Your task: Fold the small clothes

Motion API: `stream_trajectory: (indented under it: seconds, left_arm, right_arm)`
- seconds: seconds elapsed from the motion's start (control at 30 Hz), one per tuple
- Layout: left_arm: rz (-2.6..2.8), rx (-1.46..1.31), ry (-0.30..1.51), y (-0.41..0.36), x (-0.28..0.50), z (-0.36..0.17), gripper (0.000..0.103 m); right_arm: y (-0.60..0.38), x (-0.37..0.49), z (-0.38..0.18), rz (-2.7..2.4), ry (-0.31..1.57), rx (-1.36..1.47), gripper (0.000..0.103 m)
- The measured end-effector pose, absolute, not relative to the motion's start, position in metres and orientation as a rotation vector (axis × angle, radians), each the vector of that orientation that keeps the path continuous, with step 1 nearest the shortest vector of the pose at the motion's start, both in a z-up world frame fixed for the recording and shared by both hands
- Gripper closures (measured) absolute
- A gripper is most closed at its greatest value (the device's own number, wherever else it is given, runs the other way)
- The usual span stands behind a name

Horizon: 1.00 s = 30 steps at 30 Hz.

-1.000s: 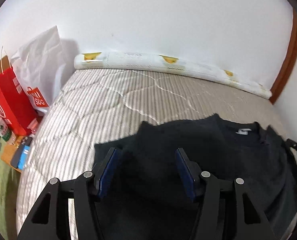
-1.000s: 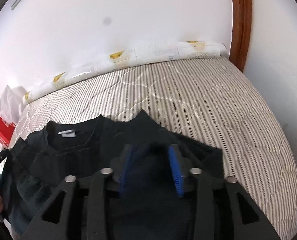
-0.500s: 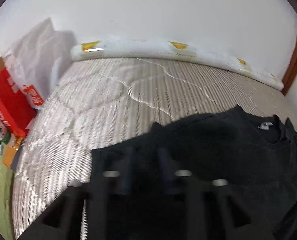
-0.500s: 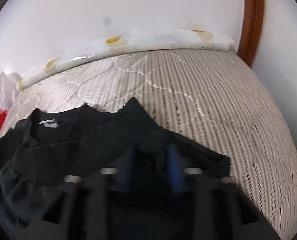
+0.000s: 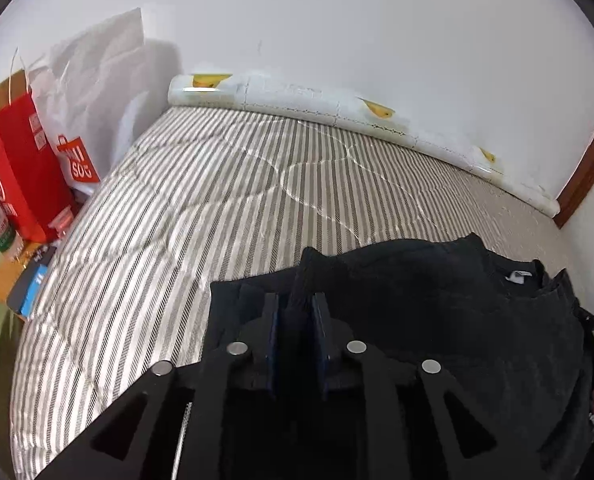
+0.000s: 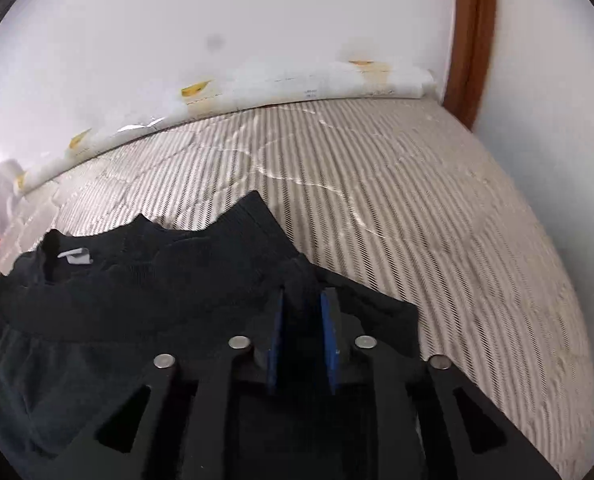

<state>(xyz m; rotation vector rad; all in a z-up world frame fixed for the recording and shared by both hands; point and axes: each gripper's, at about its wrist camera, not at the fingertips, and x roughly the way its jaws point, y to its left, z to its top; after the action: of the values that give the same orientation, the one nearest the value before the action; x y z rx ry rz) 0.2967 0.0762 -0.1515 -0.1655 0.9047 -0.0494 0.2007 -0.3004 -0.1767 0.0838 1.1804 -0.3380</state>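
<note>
A black sweatshirt [image 5: 437, 300] with a white neck label [image 5: 517, 277] lies on the striped mattress [image 5: 217, 208]. My left gripper [image 5: 295, 305] is shut on a fold of the sweatshirt near its left side. In the right wrist view the same sweatshirt [image 6: 157, 300] shows with its label [image 6: 75, 257] at the left. My right gripper [image 6: 301, 300] is shut on a fold of the sweatshirt at its right side. Both pinched folds rise between the blue pads.
A white rolled sheet [image 5: 337, 108] lies along the wall at the mattress's far edge. Red and white shopping bags [image 5: 25, 168] and small boxes stand left of the mattress. A brown door frame [image 6: 469, 40] is at the far right corner.
Both grippers went from open to shut, each pinching a fold of the sweatshirt. The cloth has bunched up between the pads.
</note>
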Motion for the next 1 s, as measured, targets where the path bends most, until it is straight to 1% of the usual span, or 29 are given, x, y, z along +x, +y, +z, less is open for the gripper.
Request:
stream_trajectory:
  seconds: [0.07, 0.13, 0.17, 0.23, 0.27, 0.33, 0.47, 0.63, 0.87, 1.0]
  left_arm:
    - [-0.059, -0.17, 0.908, 0.078, 0.29, -0.15, 0.081]
    - [-0.062, -0.161, 0.907, 0.079, 0.281, -0.146, 0.072]
    - [-0.061, -0.157, 0.905, 0.079, 0.277, -0.144, 0.07]
    - [-0.059, -0.152, 0.899, 0.081, 0.265, -0.14, 0.058]
    - [-0.062, -0.158, 0.896, 0.083, 0.257, -0.138, 0.056]
    - [-0.071, -0.174, 0.893, 0.086, 0.243, -0.135, 0.055]
    - [-0.065, -0.178, 0.892, 0.093, 0.212, -0.131, 0.053]
    - [-0.058, -0.172, 0.875, 0.102, 0.174, -0.127, 0.051]
    - [-0.055, -0.17, 0.863, 0.112, 0.131, -0.13, 0.05]
    - [-0.08, -0.212, 0.862, 0.122, 0.106, -0.138, 0.049]
  right_arm:
    - [-0.296, 0.193, -0.168, -0.335, 1.178, 0.088, 0.079]
    - [-0.288, 0.186, -0.157, -0.333, 1.171, 0.087, 0.072]
    - [-0.283, 0.182, -0.152, -0.329, 1.165, 0.085, 0.07]
    - [-0.272, 0.175, -0.145, -0.313, 1.156, 0.083, 0.066]
    - [-0.263, 0.172, -0.142, -0.301, 1.158, 0.08, 0.065]
    - [-0.247, 0.166, -0.139, -0.273, 1.163, 0.073, 0.062]
    - [-0.202, 0.149, -0.133, -0.177, 1.163, 0.052, 0.061]
    - [-0.151, 0.122, -0.131, -0.089, 1.15, 0.034, 0.057]
    - [-0.105, 0.092, -0.137, -0.024, 1.129, 0.033, 0.053]
    - [-0.087, 0.077, -0.152, -0.018, 1.136, -0.018, 0.051]
